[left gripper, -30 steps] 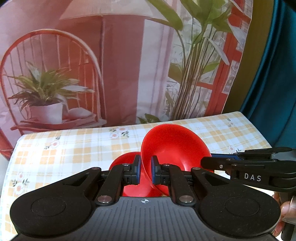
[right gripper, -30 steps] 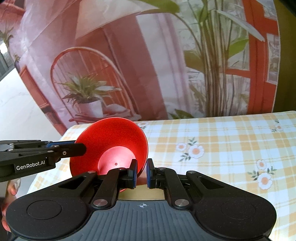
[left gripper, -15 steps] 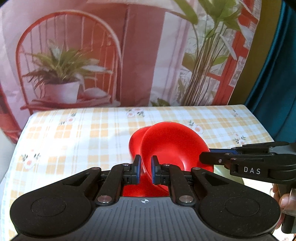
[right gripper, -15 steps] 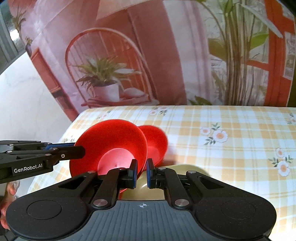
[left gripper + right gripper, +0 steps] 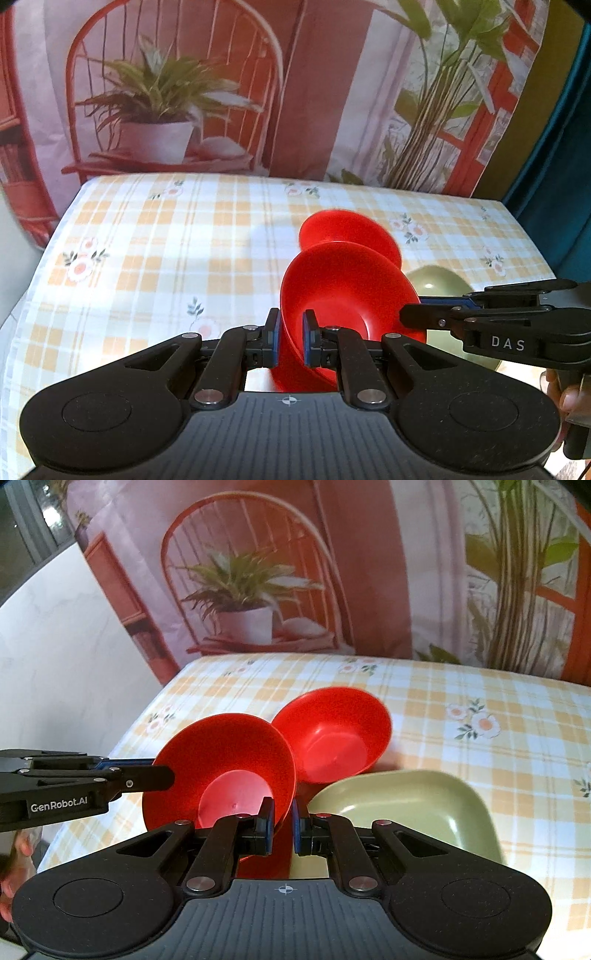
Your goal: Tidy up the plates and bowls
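While both grippers pinch opposite sides of its rim, the red bowl (image 5: 343, 291) hangs tilted above the checked tablecloth (image 5: 155, 258). The left gripper (image 5: 290, 341) has its jaws nearly closed on the rim's near edge, one pad inside the bowl and one outside. The right gripper (image 5: 282, 829) is clamped the same way on the other side of the rim, jaws almost together. Just beyond the held bowl, ahead of both grippers, a second red bowl (image 5: 332, 734) rests on the cloth. A pale green plate (image 5: 406, 805) lies just right of the right gripper's fingertips, close beside the second bowl. Part of a hand (image 5: 570, 400) shows behind the right gripper.
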A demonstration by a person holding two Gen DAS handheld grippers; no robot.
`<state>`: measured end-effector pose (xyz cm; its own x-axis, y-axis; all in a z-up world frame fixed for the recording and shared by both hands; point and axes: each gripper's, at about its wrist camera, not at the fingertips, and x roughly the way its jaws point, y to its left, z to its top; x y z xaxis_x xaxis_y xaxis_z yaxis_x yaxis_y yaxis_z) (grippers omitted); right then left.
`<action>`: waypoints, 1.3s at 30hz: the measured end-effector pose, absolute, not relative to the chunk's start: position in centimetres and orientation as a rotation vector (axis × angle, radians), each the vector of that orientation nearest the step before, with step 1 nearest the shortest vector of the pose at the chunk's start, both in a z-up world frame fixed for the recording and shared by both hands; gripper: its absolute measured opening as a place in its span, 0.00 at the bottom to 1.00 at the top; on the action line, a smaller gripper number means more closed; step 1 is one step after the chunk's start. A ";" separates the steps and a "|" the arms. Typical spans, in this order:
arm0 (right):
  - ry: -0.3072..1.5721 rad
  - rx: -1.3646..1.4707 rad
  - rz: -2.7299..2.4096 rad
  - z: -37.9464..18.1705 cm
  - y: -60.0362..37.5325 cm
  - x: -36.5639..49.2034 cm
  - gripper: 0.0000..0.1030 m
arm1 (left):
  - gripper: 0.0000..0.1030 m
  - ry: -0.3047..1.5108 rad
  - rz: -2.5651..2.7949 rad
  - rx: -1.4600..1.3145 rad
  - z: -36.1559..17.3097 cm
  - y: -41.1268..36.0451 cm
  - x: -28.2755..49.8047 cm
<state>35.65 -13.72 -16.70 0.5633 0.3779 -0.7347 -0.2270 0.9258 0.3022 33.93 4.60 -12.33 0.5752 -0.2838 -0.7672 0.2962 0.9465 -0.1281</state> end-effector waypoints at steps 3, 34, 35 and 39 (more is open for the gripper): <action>0.920 0.165 0.360 -17.1 -13.2 35.4 0.09 | 0.12 0.907 -0.339 0.004 -12.8 4.9 33.8; 0.917 0.082 0.353 -17.7 -12.5 35.2 0.16 | 0.12 0.969 -0.339 -0.006 -14.8 5.1 34.1; 0.915 0.080 0.351 -17.7 -12.6 35.2 0.16 | 0.12 0.967 -0.338 -0.006 -14.8 5.1 34.1; 0.906 0.071 0.347 -17.6 -12.6 35.3 0.16 | 0.13 0.963 -0.331 -0.005 -14.7 5.3 34.2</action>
<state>35.26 -12.57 -17.57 0.5650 0.3243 -0.7587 -0.2651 0.9421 0.2053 34.16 5.28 -14.72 0.5248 -0.2787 -0.8043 0.2744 0.9498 -0.1501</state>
